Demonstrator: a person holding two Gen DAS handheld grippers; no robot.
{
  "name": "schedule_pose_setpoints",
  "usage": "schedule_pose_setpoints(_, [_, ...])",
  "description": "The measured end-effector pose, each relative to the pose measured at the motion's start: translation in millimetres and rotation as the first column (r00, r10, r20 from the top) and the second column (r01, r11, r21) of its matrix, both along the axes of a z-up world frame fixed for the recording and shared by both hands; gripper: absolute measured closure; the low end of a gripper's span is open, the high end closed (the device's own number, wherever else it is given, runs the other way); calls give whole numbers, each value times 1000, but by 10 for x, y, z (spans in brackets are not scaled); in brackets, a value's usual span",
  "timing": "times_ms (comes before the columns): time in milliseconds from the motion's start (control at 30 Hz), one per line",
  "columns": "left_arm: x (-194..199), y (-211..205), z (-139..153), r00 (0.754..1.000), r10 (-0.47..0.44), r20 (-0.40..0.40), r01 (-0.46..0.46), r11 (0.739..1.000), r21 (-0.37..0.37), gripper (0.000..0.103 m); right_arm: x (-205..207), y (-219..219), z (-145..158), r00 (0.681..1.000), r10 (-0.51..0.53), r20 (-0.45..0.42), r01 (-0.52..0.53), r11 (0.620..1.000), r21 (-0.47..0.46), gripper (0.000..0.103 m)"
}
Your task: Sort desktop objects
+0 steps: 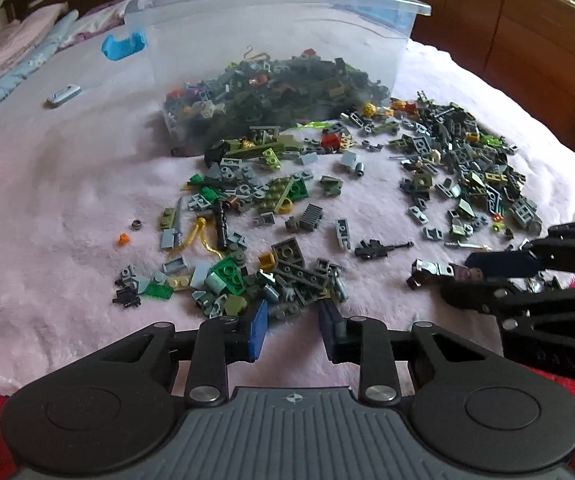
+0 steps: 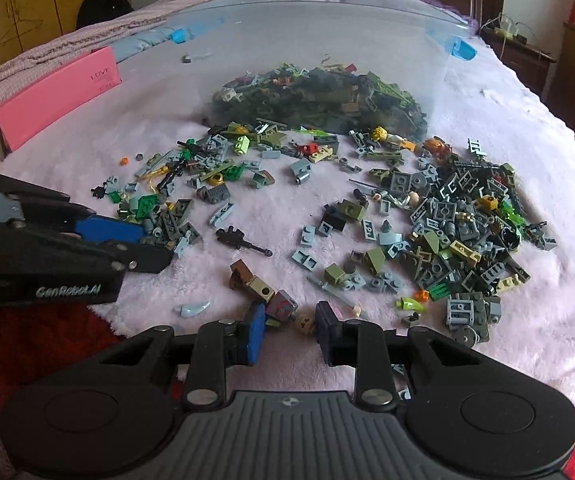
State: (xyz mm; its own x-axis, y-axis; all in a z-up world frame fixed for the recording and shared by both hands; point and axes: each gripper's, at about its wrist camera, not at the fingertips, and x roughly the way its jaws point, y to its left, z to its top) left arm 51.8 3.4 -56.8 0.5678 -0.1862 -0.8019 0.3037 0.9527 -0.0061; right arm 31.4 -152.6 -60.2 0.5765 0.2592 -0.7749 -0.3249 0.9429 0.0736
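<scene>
Many small toy bricks, grey, olive and green, lie scattered on a pale pink fleece blanket (image 1: 67, 220). A clear plastic bin (image 1: 271, 40) at the back holds a dark heap of bricks. My left gripper (image 1: 293, 326) is open and empty at the near edge of a brick pile (image 1: 247, 276). My right gripper (image 2: 289, 330) is open, with a small toy figure (image 2: 279, 304) lying between its fingertips on the blanket. That figure also shows in the left wrist view (image 1: 433, 272), ahead of the right gripper (image 1: 467, 276).
A black toy gun (image 2: 241, 240) lies mid-blanket. A dense grey pile (image 2: 467, 232) sits to the right. A pink box (image 2: 55, 96) stands at the left. Red fabric (image 2: 47, 340) lies under the blanket's near edge. Wooden furniture (image 1: 507, 32) stands behind.
</scene>
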Motion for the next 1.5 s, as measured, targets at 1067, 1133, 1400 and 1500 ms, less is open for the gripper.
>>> schedule_pose_setpoints(1067, [-132, 17, 380, 998, -4, 66, 7, 999, -45, 85, -71, -1, 228, 998, 2, 68, -3, 1000, 28, 74])
schedule_pose_setpoints(1133, [-132, 23, 394, 998, 0, 67, 3, 999, -50, 85, -77, -3, 264, 997, 1, 77, -3, 999, 34, 75])
schedule_pose_setpoints(1400, [-126, 37, 450, 997, 9, 71, -5, 998, -63, 85, -97, -27, 410, 994, -7, 113, 0, 998, 57, 75])
schedule_pose_setpoints(1500, [-111, 42, 483, 997, 13, 71, -8, 997, -72, 85, -101, -38, 466, 992, -10, 128, 2, 998, 61, 75])
